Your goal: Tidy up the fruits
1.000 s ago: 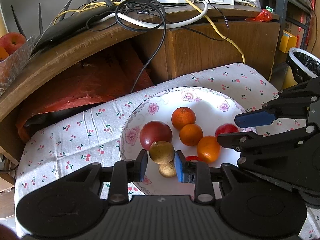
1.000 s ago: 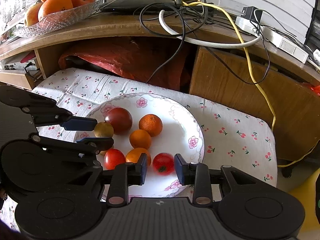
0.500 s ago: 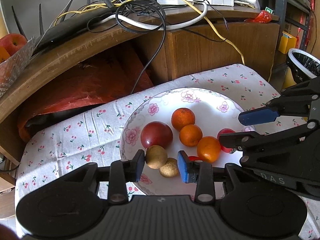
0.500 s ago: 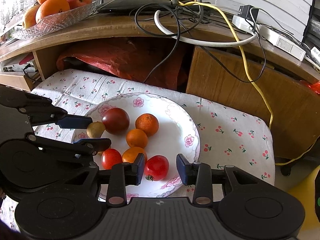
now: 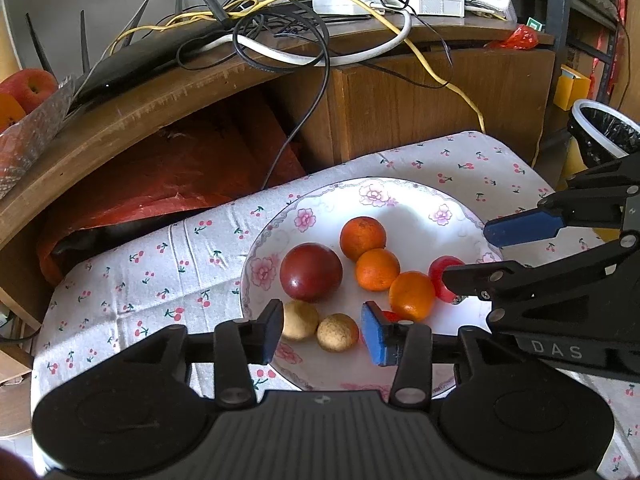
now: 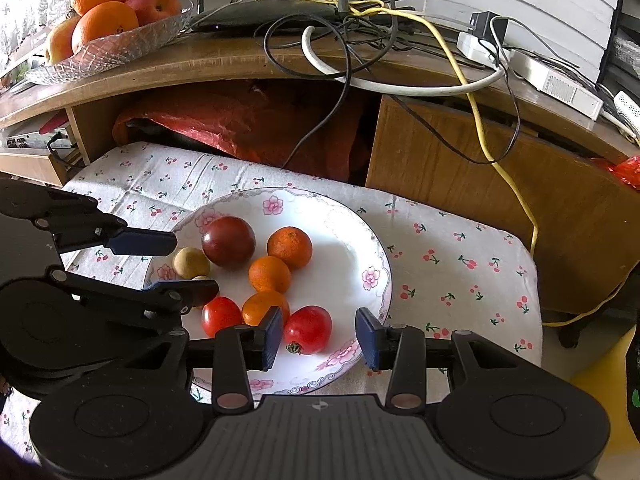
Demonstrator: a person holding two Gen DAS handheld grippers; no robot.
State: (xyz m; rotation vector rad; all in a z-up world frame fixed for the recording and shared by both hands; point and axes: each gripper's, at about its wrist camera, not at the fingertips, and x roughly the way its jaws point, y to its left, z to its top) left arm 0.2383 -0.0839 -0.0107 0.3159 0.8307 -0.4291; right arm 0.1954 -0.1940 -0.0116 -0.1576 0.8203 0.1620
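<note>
White porcelain with a pink flower border, the plate sits on a cherry-print cloth and carries all the loose fruit. A dark red plum lies toward its left side, three small oranges run in a diagonal line through the middle, and two tan longans rest side by side near the front left rim. The left gripper is spread wide open over those two longans, gripping neither; its left pad stands just beside the left longan, its right pad clear of the other. The right gripper is open too, with a red tomato between its pads, close to the left one and well clear of the right. A second tomato lies just beside the nearest orange, partly behind the left gripper's finger in the right wrist view.

The far right half of the plate is bare, the widest free patch on it. Beyond the rim, cloth lies open to the right and at the back left. The cloth ends at a wooden cabinet behind, where a red plastic sheet fills the recess. Loose cables hang over the desk edge above, a black one dropping toward the cloth's back edge. A glass bowl of oranges and apples stands on the desk at the far left.
</note>
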